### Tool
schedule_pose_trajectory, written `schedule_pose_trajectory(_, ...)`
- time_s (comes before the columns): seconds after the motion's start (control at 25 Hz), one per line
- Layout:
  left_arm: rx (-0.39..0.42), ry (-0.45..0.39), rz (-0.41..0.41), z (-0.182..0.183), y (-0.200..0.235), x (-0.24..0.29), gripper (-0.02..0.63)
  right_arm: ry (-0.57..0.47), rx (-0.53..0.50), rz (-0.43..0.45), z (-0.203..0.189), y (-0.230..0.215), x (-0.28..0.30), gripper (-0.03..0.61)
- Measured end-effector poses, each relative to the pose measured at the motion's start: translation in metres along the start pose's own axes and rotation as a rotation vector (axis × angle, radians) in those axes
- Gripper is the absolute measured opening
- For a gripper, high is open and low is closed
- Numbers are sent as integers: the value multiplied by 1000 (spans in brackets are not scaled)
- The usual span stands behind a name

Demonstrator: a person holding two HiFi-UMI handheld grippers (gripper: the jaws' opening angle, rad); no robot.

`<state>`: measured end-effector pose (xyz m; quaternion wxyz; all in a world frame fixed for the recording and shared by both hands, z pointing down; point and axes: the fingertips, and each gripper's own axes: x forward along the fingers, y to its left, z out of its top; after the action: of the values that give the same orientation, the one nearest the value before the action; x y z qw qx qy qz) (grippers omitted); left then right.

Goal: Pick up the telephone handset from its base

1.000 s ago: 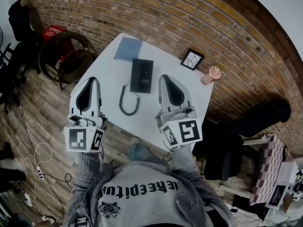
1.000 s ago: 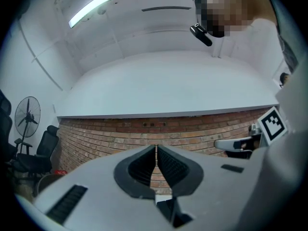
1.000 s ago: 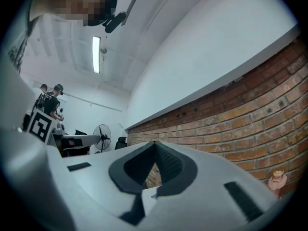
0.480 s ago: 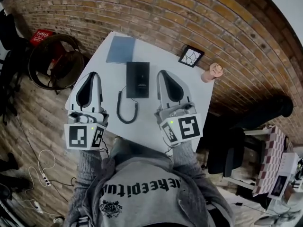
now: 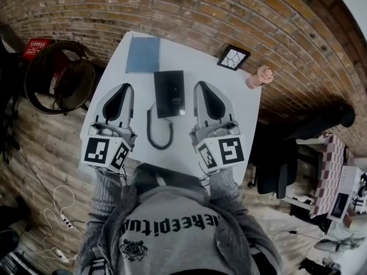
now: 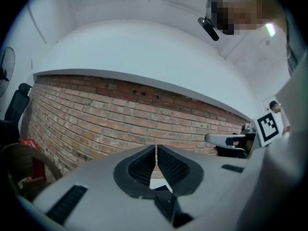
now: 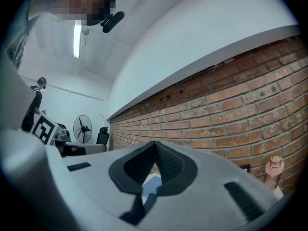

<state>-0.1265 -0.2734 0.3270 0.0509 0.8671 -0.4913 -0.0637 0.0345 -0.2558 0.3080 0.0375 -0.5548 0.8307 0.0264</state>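
Black telephone handset (image 5: 170, 93) flat on its base near the middle of the white surface (image 5: 189, 56), the two hard to tell apart from above. Untouched by either tool. Coiled cord (image 5: 159, 132) looping out from the handset's near end, toward the person.

Left tool (image 5: 124, 87) just left of the handset, over the surface, pointing along the same line. Jaws pressed together, nothing between them. Right tool (image 5: 201, 85) just right of the handset, close beside it but apart. Jaws likewise narrowed to a seam, empty.

Blue-grey notebook (image 5: 143, 54) just beyond the handset's far end, a little to the left. Small black-framed picture (image 5: 233, 57) beyond and to the right of the handset. Pale pink upright piece (image 5: 259, 77) farther right again, at the surface's edge by the brick wall (image 5: 229, 10). Round dark chair (image 5: 60, 76) well to the left of the handset, on the floor.
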Motion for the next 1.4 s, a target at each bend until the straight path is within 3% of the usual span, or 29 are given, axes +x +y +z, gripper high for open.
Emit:
schedule_pose_trajectory(0.24, -101, 167, -145, -74, 3, 26, 15, 51, -5, -59, -16, -2, 1, 3)
schedule_pose_trajectory(0.44, -145, 345, -211, -138, 0, 40, 15, 82, -25, -118, -24, -9, -8, 3)
schedule_pose_trajectory(0.6, -214, 433, -263, -176, -5, 50, 17, 106, -37, -172, -27, -18, -17, 3)
schedule_pose_trajectory(0.68, -242, 472, -285, -192, -6, 55, 62, 116, -41, -195, -30, -23, -21, 3)
schedule_pose_trajectory(0.72, -251, 491, -294, -200, -6, 57, 87, 121, -42, -207, -31, -24, -23, 3)
schedule_pose_trajectory(1.08, -336, 613, -288, -253, 5, 73, 110, 155, -52, -285, -39, -38, -39, 3)
schedule_pose_trajectory(1.4, -405, 674, -351, -278, 0, 83, 137, 174, -55, -324, -45, -48, -43, 3)
